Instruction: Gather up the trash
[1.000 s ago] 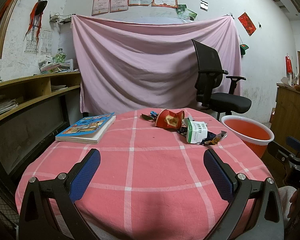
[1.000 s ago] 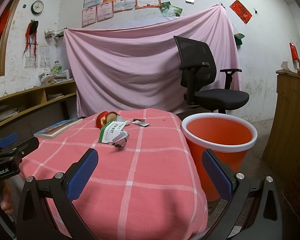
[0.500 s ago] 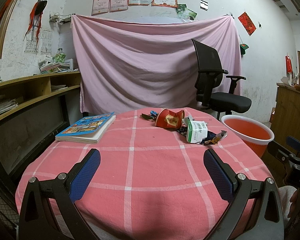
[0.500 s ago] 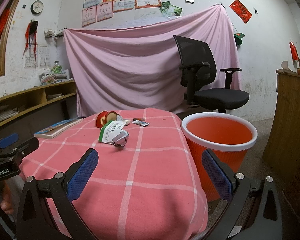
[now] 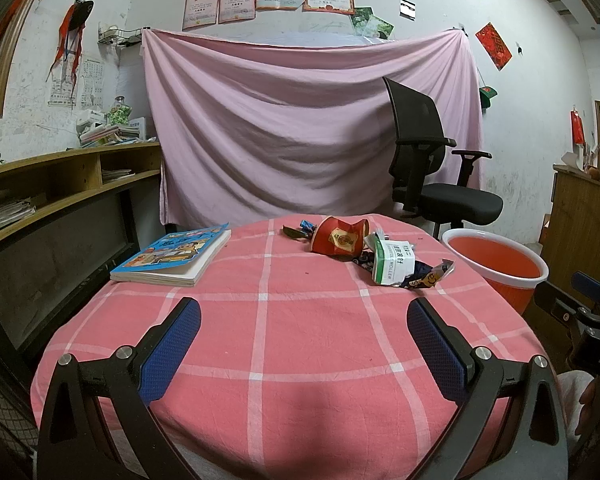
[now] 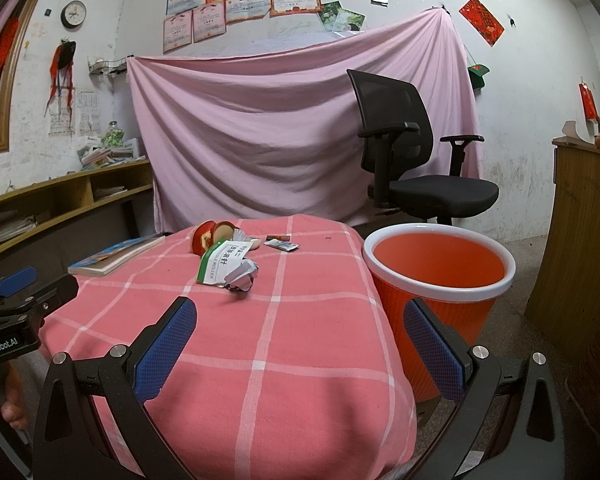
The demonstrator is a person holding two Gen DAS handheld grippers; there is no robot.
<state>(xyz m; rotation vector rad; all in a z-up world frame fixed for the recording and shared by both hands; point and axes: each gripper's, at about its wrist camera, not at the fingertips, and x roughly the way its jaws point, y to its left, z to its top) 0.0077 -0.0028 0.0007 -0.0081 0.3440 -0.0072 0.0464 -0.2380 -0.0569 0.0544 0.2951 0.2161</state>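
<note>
Trash lies clustered toward the far side of the pink checked table (image 5: 260, 340), at about 1 o'clock from the left gripper (image 5: 303, 312), whose jaws are spread wide and hold nothing. The crushed red cup (image 5: 340, 237) sits nearest the far edge, touching the white-and-green carton (image 5: 392, 265) and the foil wrapper (image 5: 428, 278). Over the table's right part, the right gripper (image 6: 300, 312) is likewise gaping and empty, with the orange bin (image 6: 436, 268) at its 1 o'clock, beside the table. A book (image 5: 172, 254) rests at 11 o'clock from the left gripper
</note>
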